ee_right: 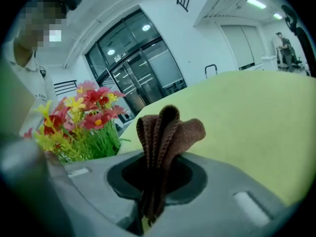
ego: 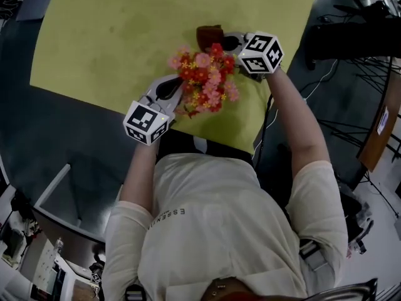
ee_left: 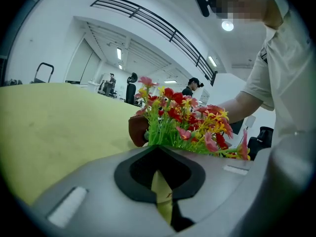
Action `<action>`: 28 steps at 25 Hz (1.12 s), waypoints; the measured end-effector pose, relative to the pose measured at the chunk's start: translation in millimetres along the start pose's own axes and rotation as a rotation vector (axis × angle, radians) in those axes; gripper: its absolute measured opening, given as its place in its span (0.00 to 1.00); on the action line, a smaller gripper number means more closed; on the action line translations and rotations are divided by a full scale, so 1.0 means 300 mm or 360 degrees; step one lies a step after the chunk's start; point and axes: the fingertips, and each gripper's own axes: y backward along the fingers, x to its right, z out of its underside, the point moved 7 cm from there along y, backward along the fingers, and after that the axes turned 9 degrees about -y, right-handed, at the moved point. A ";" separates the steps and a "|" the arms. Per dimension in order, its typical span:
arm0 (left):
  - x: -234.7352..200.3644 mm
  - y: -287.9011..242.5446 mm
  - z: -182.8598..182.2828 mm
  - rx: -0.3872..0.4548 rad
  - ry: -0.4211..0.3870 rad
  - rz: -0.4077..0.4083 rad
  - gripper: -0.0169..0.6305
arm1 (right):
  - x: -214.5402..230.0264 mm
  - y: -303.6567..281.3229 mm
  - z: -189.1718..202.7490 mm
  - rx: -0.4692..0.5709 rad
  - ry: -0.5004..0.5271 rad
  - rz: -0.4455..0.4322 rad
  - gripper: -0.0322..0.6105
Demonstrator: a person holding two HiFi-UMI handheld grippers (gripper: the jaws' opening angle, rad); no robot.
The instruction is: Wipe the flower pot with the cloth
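Flower pot: its body showed in no view. In the head view it lay hidden under its own flowers (ego: 203,80), near the worktop's edge on the person's side, between the two tools.
Axis of the flowers: green stems rose just beyond the left tongs (ee_left: 159,174) and leaned rightward in the left gripper view, with red, pink and yellow blooms on top.
Left tongs: drawn together to a slit. A thin yellowish sliver showed in it, but what it was could not be told.
Right tongs (ee_right: 153,186): clamped on the brown cloth (ee_right: 165,130), just beside the flowers.
Cloth: bunched in folds, its long axis along the tongs and its free end standing up past their tips.
Worktop (ego: 125,36): yellow-green and matt, with dark floor (ego: 62,149) around it.
Room: a tall white hall with ceiling strip lights, a dark railing (ee_left: 158,26) and glazed doors (ee_right: 133,73). Cables (ego: 326,74) lay on the floor.
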 end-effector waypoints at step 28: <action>-0.017 0.033 0.000 -0.0012 -0.0026 0.0020 0.05 | -0.123 0.157 0.216 0.0118 -0.0339 0.0028 0.12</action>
